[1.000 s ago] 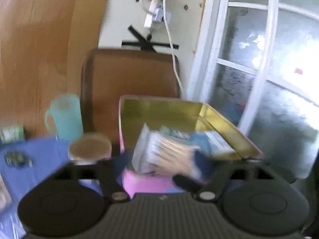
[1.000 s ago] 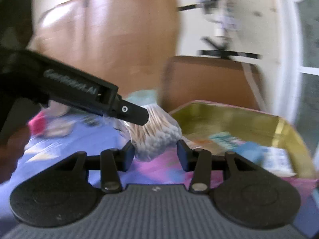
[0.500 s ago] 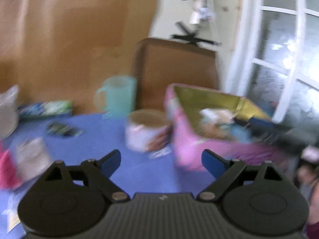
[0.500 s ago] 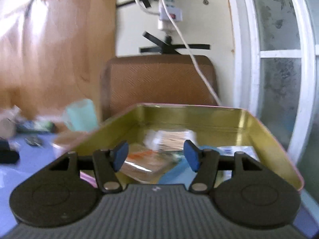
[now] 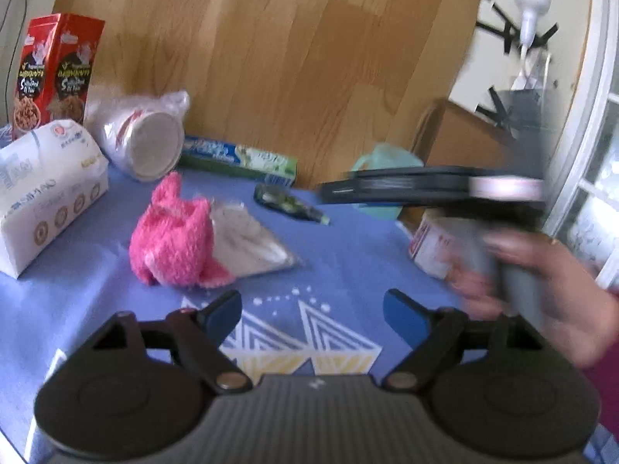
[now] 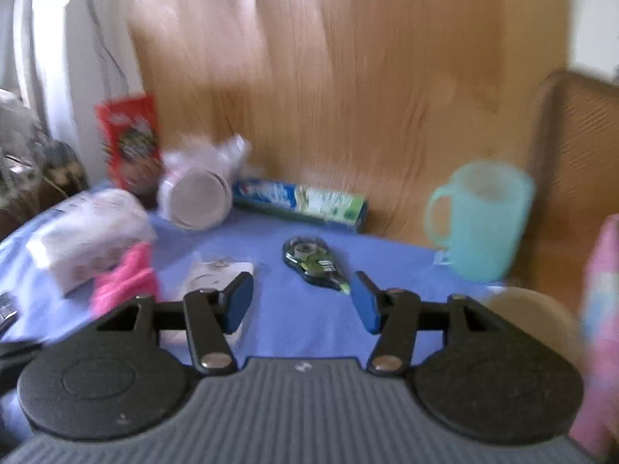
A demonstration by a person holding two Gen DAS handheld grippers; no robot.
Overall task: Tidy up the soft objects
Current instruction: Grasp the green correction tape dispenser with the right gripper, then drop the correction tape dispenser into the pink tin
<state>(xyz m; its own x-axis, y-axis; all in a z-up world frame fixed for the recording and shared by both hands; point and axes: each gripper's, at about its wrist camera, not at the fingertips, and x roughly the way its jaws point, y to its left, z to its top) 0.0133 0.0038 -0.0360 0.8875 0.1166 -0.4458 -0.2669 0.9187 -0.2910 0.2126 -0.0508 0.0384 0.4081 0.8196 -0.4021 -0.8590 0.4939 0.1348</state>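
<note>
Both grippers have swung away from the tin toward the counter's left side: left gripper (image 5: 311,311) wide, closing slightly, empty; right gripper (image 6: 301,299) half-open, empty (cotton buds delivered). The pink plush (image 5: 174,236) lies there, likely next.

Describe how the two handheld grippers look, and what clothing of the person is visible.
Each gripper, left gripper and right gripper, has blue fingertip pads on black linkage arms, two round black discs, and a ribbed grey body with a small white mark. Seen from the side, the right one shows a long black bar and grey handle. A magenta sleeve is visible.
</note>
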